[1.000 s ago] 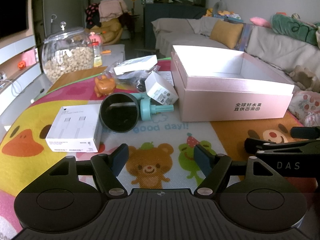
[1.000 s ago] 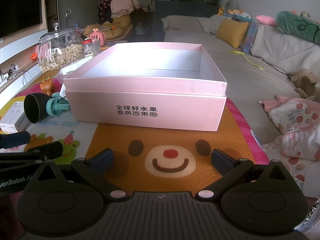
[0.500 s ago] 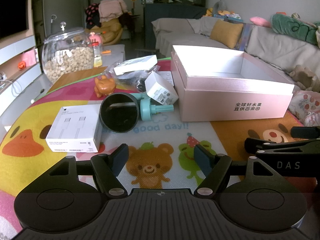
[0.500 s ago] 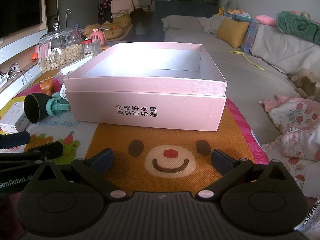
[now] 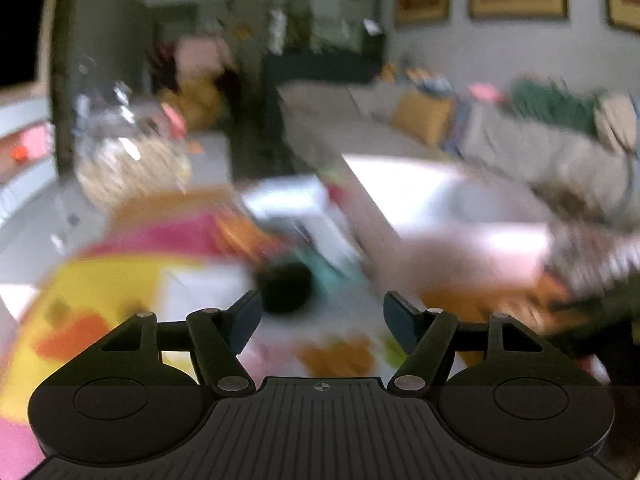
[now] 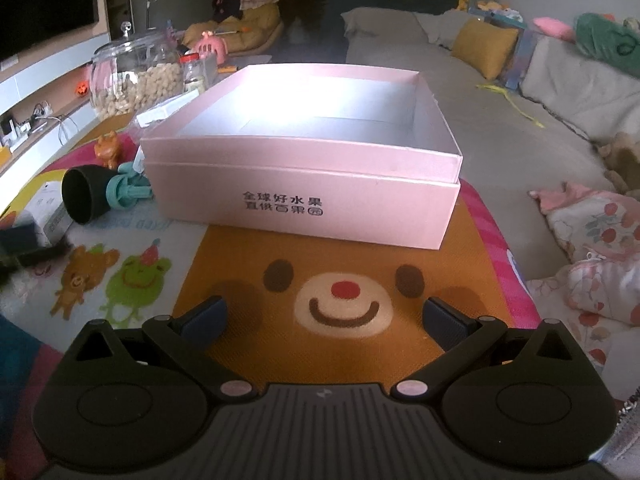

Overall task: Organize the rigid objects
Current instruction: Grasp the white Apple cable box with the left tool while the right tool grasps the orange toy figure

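The left wrist view is smeared by motion. My left gripper [image 5: 322, 316] hangs above the cartoon mat with its jaws closing a little and nothing between them. Just ahead of it lie a black cup [image 5: 286, 286] on its side, a teal piece [image 5: 324, 272] and a white carton [image 5: 200, 292]. The open pink box [image 6: 304, 196] stands right of them. My right gripper [image 6: 324, 318] is open and empty over the bear face on the mat, in front of the pink box. The black cup [image 6: 82, 194], a small orange toy [image 6: 107, 148] and the white carton [image 6: 48, 208] lie left of the box.
A glass jar [image 6: 136, 76] of nuts and a small jar [image 6: 194, 72] stand behind the clutter at the far left. A white flat pack [image 6: 168, 110] leans by the box's left wall. A grey sofa [image 6: 560, 92] with cushions runs along the right.
The left wrist view has gone blurred and tipped upward; the left gripper rose and moved toward the black cup, its jaws slightly narrower. The right gripper stays in place, open.
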`<move>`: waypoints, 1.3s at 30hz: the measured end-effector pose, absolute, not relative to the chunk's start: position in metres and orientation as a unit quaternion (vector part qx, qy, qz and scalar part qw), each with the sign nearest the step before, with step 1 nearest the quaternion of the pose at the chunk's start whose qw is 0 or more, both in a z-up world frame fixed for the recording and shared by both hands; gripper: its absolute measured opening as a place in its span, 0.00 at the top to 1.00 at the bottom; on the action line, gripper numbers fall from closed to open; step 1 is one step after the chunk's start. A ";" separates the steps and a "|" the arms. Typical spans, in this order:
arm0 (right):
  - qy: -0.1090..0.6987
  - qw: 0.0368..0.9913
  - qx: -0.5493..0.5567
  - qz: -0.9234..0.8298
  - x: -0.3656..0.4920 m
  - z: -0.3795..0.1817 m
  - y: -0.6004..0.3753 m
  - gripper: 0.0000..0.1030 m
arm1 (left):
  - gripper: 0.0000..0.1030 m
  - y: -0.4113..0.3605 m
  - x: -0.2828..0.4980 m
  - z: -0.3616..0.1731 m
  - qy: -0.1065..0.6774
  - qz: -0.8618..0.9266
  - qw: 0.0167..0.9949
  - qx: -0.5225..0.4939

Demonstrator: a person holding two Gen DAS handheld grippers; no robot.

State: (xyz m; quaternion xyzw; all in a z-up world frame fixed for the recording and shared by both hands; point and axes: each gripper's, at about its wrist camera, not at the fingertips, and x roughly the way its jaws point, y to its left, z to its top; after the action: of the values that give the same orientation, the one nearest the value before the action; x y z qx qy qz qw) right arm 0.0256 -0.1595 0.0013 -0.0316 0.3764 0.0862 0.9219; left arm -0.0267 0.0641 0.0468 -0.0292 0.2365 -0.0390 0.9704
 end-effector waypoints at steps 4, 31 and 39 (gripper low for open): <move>0.378 0.922 -0.031 0.085 0.025 0.001 -0.159 0.00 | 0.30 0.128 0.012 0.063 0.264 0.024 0.959 -0.102; 0.337 0.935 -0.046 0.104 0.011 0.015 -0.150 0.04 | 0.24 0.116 0.025 0.013 0.321 0.005 0.946 -0.038; 0.271 0.928 -0.091 0.238 0.038 0.080 -0.066 0.19 | 0.24 0.133 -0.032 0.009 0.301 -0.003 0.952 -0.048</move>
State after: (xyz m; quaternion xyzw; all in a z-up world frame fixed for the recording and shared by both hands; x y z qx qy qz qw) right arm 0.0379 -0.0662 0.0797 -0.0907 0.2707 0.2383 0.9283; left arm -0.0322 0.1328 0.0088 -0.0480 0.3009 -0.0027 0.9524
